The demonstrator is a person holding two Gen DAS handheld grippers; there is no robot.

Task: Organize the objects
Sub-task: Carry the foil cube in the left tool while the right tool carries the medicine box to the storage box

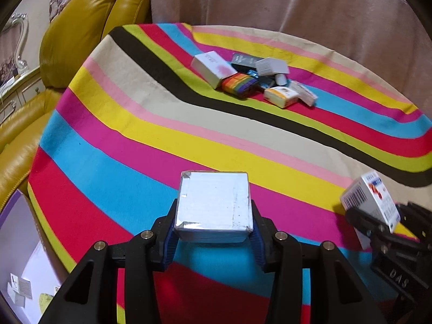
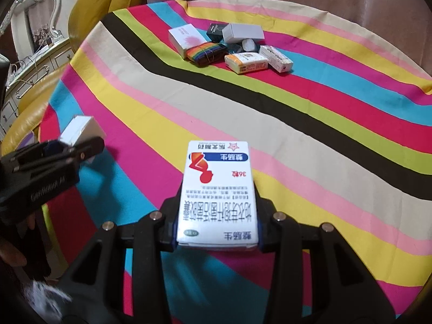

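Left wrist view shows the left gripper [image 1: 214,232] pinching a plain silver-white box [image 1: 214,202] between its blue-padded fingers [image 1: 169,239], held above the striped cloth [image 1: 121,140]. Toward the right edge of that cloth, the right gripper [image 1: 378,222] clamps a white medicine box [image 1: 371,199] with a barcode and red mark. Right wrist view shows the same medicine box [image 2: 218,191] gripped on both long sides, printed face up, over the cloth's pink and yellow bands. At the far side of the cloth lies a pile of small boxes [image 2: 232,47]: a white one with a pink blotch [image 2: 186,39], a rainbow-striped packet [image 2: 206,52] touching it, an orange-and-white carton [image 2: 246,62], and darker boxes behind. Left of the cloth sits a yellow leather sofa [image 1: 75,32].
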